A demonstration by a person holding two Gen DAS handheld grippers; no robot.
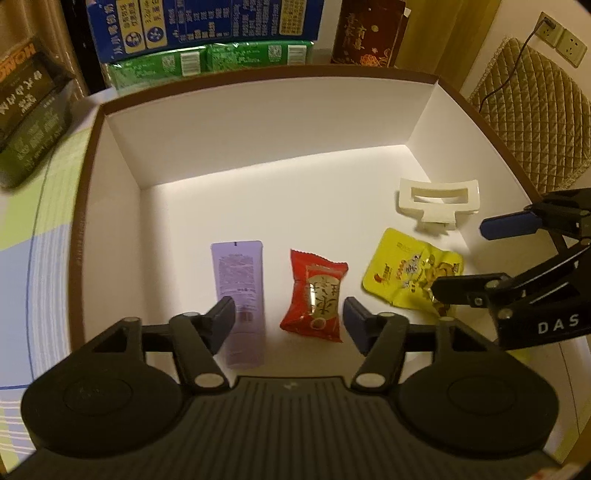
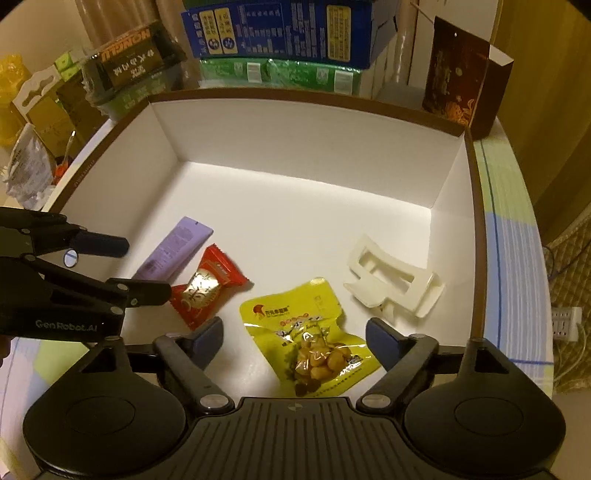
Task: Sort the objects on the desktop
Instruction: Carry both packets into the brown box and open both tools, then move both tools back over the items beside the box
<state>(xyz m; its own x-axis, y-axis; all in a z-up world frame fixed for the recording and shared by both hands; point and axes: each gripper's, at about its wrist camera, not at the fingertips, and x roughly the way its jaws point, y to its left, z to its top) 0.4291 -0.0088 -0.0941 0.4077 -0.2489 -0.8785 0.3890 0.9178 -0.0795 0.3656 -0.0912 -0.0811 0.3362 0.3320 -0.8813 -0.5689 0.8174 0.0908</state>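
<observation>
A: Box (image 1: 258, 122) colours? 
B: White inside, brown rim. Tube (image 1: 240, 295) is lilac w/ small dark print. Candy wrapper (image 1: 314, 295) red, gold oval in the middle.
A: Snack pouch (image 2: 306, 332)?
B: Yellow, red logo, clear window showing golden-brown bits. Hair clip (image 2: 395, 280) plain cream-white.
A: Grippers?
B: Left gripper (image 1: 290, 319) & right gripper (image 2: 293, 341) both black, dark blue pads.
A: Table?
B: Cloth (image 2: 513, 258) pale w/ green & light-blue checks, thin blue lines. Behind: blue carton (image 1: 207, 26) w/ yellow panels, green packs (image 1: 207, 61) under it.
</observation>
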